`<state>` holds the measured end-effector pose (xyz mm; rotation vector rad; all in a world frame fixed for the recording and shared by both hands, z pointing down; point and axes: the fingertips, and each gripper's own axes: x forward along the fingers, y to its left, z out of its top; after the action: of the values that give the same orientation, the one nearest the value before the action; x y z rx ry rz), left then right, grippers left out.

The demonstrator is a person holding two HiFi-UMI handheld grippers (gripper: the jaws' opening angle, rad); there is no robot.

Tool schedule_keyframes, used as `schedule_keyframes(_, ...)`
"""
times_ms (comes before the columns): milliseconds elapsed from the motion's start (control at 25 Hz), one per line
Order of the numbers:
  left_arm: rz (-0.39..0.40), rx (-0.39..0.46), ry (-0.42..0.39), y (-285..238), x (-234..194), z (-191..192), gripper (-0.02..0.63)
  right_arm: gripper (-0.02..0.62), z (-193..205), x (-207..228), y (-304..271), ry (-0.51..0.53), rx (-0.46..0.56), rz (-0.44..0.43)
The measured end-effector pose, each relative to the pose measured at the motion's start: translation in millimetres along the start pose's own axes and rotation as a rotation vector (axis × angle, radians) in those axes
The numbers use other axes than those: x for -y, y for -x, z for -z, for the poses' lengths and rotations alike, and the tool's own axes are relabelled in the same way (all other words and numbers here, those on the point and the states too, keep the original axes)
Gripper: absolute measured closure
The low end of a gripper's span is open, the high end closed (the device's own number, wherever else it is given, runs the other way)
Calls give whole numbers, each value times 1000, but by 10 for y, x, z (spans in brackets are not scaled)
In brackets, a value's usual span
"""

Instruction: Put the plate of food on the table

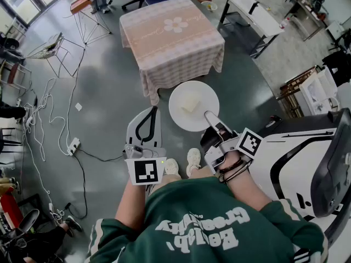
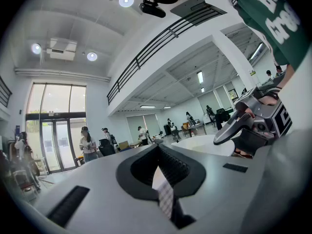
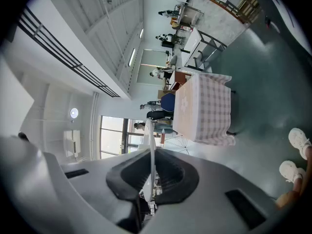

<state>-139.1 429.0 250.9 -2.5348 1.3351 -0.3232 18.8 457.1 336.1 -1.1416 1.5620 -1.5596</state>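
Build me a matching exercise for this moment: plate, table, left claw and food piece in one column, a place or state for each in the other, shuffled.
1. plate
2. table
3. left claw
4. food piece

A. under a checked cloth
B. holds nothing
C. lying on the plate
D. rim gripped by the right claw

Pairs: 1-D, 2-A, 3-B, 4-C
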Motion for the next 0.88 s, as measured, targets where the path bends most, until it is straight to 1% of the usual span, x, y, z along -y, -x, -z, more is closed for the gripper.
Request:
schedule_keyframes(200, 1, 5, -5, -13, 9, 15, 598, 563, -18, 17, -5, 19, -2, -11)
schedule_keyframes(440, -13, -18, 38, -17, 18, 67, 598, 563, -67, 21, 16, 34, 0, -7)
schedule_keyframes(680, -26, -31, 43, -72, 57, 99, 598, 563, -102, 91, 18, 46, -16, -1)
schedule_keyframes(760, -27, -31, 48, -130, 128, 83, 597, 563, -171, 105, 29, 55, -24, -8)
schedule_keyframes(880, -34, -26, 40, -304, 285, -30, 598, 563, -414, 123, 53, 53, -34, -21)
